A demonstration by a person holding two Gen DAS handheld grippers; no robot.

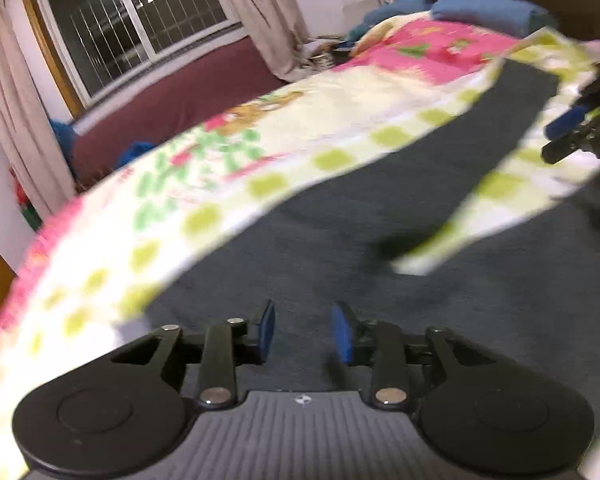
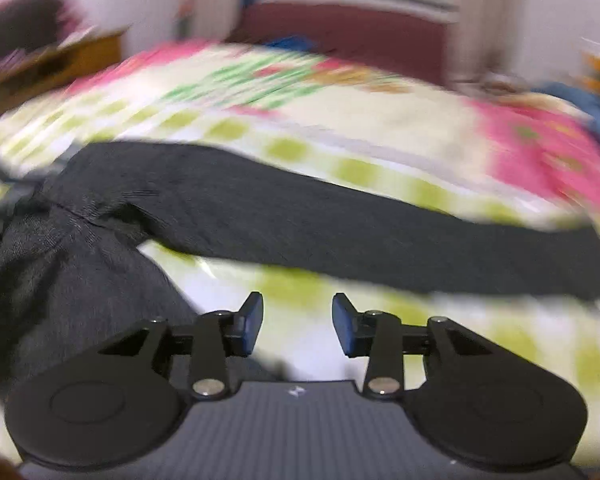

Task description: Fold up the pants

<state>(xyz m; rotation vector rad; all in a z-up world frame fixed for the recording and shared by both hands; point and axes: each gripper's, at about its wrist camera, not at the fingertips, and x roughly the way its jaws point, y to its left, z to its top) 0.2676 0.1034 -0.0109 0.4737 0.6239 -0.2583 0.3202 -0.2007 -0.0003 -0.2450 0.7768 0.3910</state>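
Dark grey pants (image 1: 380,240) lie spread on a bed with a flowery, green-checked sheet (image 1: 260,148). In the left wrist view one leg runs off toward the upper right. My left gripper (image 1: 303,332) hovers over the wide part of the pants, open, with nothing between its blue pads. My right gripper (image 1: 568,132) shows at the right edge of that view, near the far leg. In the right wrist view my right gripper (image 2: 298,324) is open over bare sheet (image 2: 300,292), with one pants leg (image 2: 340,224) stretched across ahead and more fabric bunched at the left (image 2: 60,272). Both views are blurred.
Blue pillows (image 1: 488,12) lie at the head of the bed. Behind it are a barred window (image 1: 136,20) with beige curtains (image 1: 268,12) and a maroon wall panel (image 1: 172,100). A wooden cabinet (image 2: 60,64) stands beside the bed.
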